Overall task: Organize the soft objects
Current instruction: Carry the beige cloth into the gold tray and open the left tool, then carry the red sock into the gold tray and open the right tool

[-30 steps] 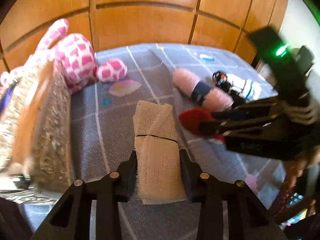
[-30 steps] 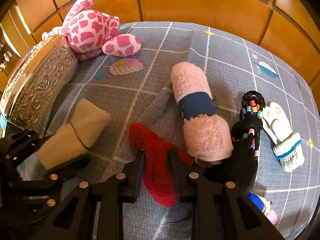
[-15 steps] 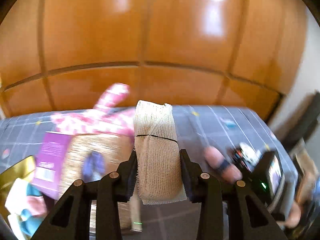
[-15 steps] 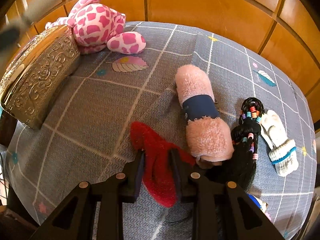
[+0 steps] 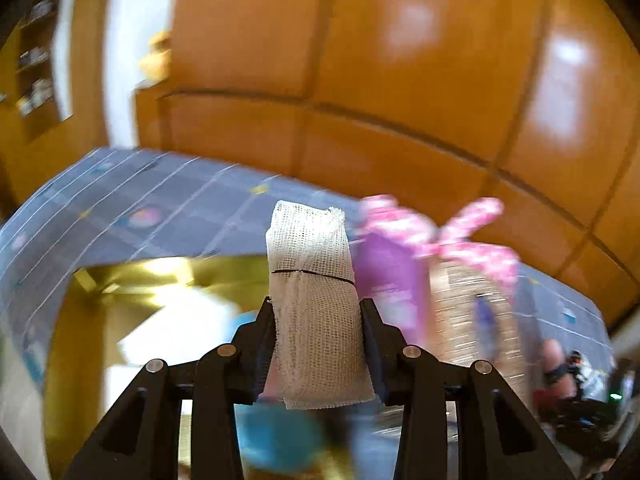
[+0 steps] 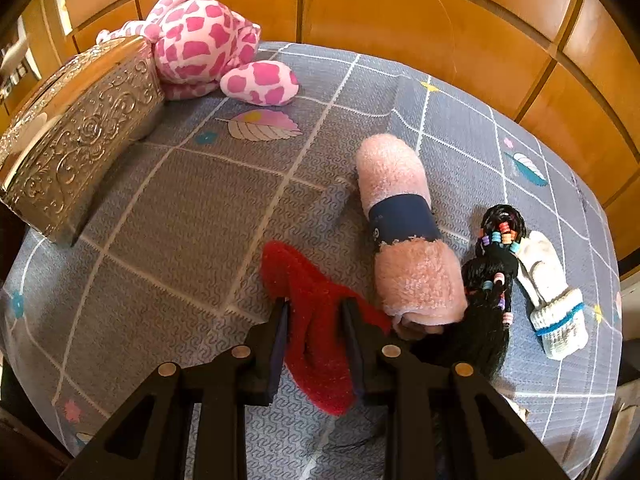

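Note:
My left gripper (image 5: 318, 316) is shut on a rolled beige gauze cloth (image 5: 314, 300) and holds it in the air above an open gold box (image 5: 100, 320) with blurred white and blue things inside. My right gripper (image 6: 314, 312) is shut on a red fuzzy cloth (image 6: 316, 320) that lies on the grey bedspread (image 6: 180, 220). A pink rolled towel with a navy band (image 6: 404, 228) lies just right of it. A black braided hairpiece with beads (image 6: 488, 280) and a white sock (image 6: 552, 292) lie further right.
A pink spotted plush toy (image 6: 200, 40) sits at the back left beside an embossed metal chest lid (image 6: 76, 136). A wooden panelled wall (image 6: 400, 20) runs behind the bed. The left wrist view is motion-blurred; a purple box (image 5: 388, 276) stands beside the gold box.
My left gripper has lifted the gauze roll off the bed and swung left, over the open gold box. My right gripper has stayed shut on the red cloth.

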Motion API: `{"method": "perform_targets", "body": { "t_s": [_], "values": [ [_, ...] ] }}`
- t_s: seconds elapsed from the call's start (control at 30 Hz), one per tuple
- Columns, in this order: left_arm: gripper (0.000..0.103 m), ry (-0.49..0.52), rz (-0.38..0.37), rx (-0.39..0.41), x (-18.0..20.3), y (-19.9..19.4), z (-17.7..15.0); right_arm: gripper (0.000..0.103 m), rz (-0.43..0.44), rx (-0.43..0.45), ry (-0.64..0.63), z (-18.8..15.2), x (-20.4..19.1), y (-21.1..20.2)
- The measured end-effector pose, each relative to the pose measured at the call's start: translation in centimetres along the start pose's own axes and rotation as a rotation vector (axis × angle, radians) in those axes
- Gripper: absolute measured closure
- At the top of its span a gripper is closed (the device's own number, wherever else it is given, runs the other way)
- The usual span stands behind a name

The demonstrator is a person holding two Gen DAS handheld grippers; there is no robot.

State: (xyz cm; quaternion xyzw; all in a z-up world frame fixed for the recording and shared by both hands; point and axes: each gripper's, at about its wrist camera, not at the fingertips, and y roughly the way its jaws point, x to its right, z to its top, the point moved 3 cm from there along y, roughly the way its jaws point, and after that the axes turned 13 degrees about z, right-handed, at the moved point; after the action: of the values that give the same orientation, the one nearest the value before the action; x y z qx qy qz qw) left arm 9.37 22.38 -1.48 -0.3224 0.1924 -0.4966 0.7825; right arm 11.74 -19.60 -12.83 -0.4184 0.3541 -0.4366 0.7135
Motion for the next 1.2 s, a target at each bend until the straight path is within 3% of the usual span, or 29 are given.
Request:
{"method": "perform_targets", "body": {
  "t_s": [0.3,0.5,0.63,0.73,0.87,1.0,1.2],
  "values": [
    [0.059,-0.157,0.242,-0.08,-12.8,5.4,-1.2,0.076,-0.035,0.013,0.009,-0.6,-0.6,-0.1],
    [0.034,-0.168,0.302,-0.092,-15.6,6.2,-1.8,0.076,-0.067,0.017,0.038,-0.5,-1.1,0.2],
    [0.027,-0.202,0.27,-0.072,-15.2,4.3,-3.0,0.076,-0.095,0.019,0.056,-0.5,-1.6,0.2],
    [0.024,-0.206,0.202,-0.07,-13.9,3.0,-3.8,0.076,-0.112,0.025,0.068,-0.5,-1.7,0.2],
    [0.024,-0.147,0.108,-0.071,-10.4,1.0,-5.3,0.079,-0.12,0.04,0.107,0.1,-1.8,0.3],
    [0.024,-0.084,0.048,-0.076,-7.5,-0.2,-6.0,0.085,0.006,0.121,0.203,0.9,-2.1,-1.8],
    [0.024,-0.044,0.015,-0.067,-5.3,-1.4,-6.4,0.085,0.126,0.227,0.167,2.6,-5.9,-4.7]
  ]
}}
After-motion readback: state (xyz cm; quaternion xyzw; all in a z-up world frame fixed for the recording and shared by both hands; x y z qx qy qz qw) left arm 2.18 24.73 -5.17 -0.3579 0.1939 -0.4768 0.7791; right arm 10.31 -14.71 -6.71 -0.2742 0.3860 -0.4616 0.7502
